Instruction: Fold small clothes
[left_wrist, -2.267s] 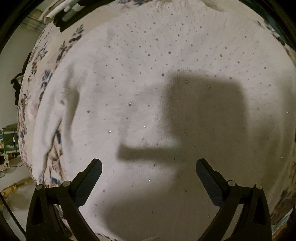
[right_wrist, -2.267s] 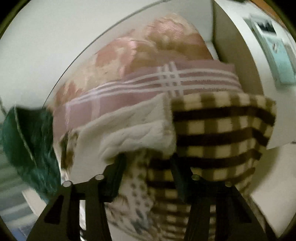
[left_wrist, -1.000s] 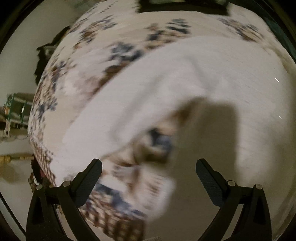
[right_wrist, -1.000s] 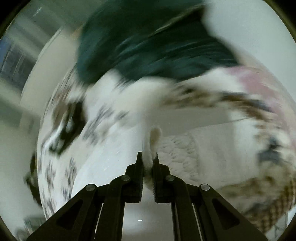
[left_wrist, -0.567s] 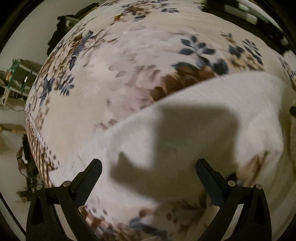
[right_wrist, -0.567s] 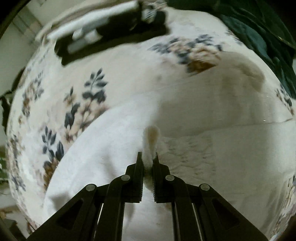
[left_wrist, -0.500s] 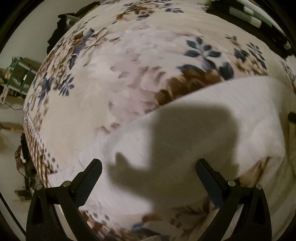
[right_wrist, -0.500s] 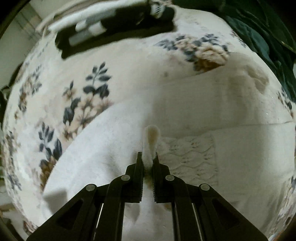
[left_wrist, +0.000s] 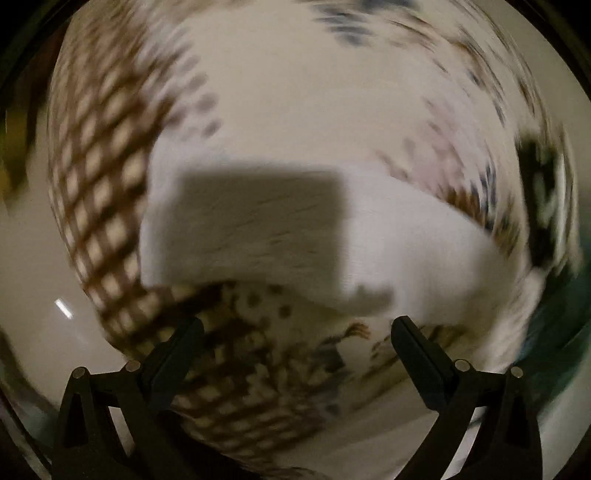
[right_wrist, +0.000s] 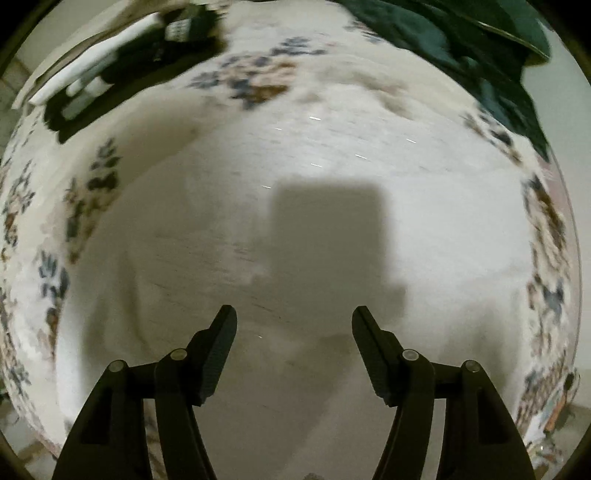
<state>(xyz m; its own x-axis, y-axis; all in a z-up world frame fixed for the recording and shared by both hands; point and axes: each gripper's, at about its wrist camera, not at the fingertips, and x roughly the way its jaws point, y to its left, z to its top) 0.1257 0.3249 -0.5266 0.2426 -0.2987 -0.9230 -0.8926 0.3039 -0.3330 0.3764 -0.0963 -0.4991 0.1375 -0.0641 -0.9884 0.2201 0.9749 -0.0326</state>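
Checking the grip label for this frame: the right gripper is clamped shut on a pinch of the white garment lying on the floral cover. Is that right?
Not quite. The right wrist view shows the right gripper with its jaws apart and opening, nothing pinched between them. The white garment does lie spread on the floral cover beneath it.

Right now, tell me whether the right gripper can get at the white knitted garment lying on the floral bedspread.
Probably yes. The right gripper points down at the white knitted garment, its jaws opening with nothing between them and nothing in the way.
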